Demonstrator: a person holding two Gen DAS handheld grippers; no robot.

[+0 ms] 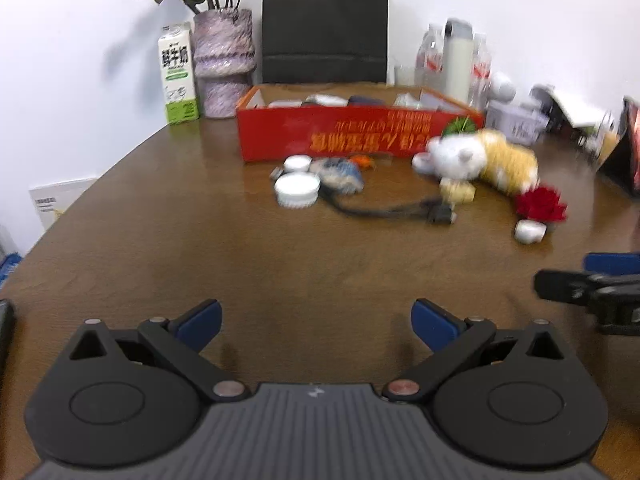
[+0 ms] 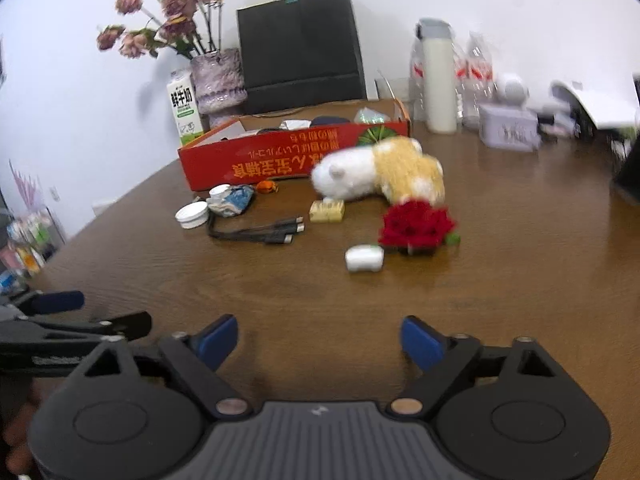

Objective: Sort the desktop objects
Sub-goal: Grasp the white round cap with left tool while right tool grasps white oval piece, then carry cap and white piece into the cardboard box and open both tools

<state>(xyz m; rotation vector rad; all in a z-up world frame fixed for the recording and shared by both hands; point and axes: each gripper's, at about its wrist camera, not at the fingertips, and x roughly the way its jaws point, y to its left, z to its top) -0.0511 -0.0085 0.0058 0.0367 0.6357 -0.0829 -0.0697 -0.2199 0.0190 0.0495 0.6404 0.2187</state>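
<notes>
Loose objects lie on the brown table in front of a red cardboard box (image 1: 352,136) (image 2: 280,160): a white and yellow plush toy (image 1: 480,160) (image 2: 380,172), a red fabric flower (image 1: 541,204) (image 2: 416,224), a white earbud case (image 1: 530,231) (image 2: 364,258), a black cable (image 1: 384,208) (image 2: 256,232), a white jar lid (image 1: 298,189) (image 2: 193,214), a crumpled blue wrapper (image 1: 340,174) (image 2: 234,200) and a yellow packet (image 2: 327,211). My left gripper (image 1: 316,326) is open and empty, well short of them. My right gripper (image 2: 320,340) is open and empty too.
At the back stand a milk carton (image 1: 178,76), a purple vase with dried flowers (image 1: 224,64), a black paper bag (image 1: 324,26), a white bottle (image 1: 456,64) and water bottles. A tablet (image 1: 628,152) leans at the far right. The box holds several items.
</notes>
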